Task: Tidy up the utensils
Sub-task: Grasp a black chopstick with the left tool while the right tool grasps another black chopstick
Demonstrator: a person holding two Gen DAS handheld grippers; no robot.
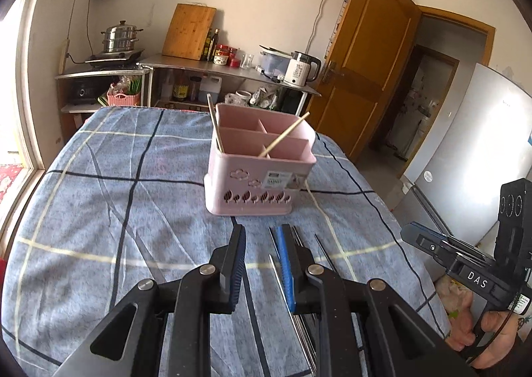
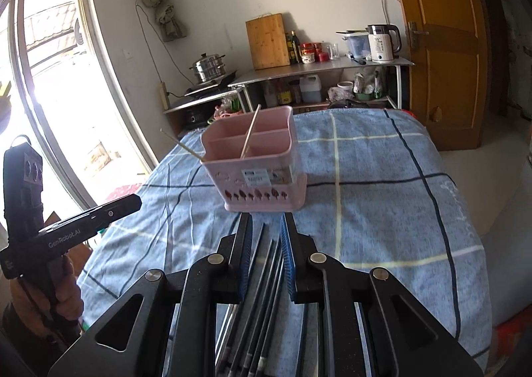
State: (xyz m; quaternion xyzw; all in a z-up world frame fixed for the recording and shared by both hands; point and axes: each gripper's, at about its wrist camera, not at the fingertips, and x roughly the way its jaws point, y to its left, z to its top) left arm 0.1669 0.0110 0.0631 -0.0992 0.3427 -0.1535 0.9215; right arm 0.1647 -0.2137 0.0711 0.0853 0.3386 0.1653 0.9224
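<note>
Left wrist view: the left claw is spread, its fingers apart over the blue checked cloth that covers the desk, pinching nothing. A pink caddy stands on the cloth just beyond the fingertips, divided into compartments. Two light wooden chopsticks lean in it: one at the left end, tilted left, and one in a front compartment, tilted right. Dark chopsticks lie flat on the cloth under and beside the right finger of this claw.

Right wrist view: the right claw is also spread, empty, hovering over the bundle of dark chopsticks, which lies between and below its fingers, pointing toward the caddy. The other gripper shows at the left edge, well apart from the caddy.
</note>
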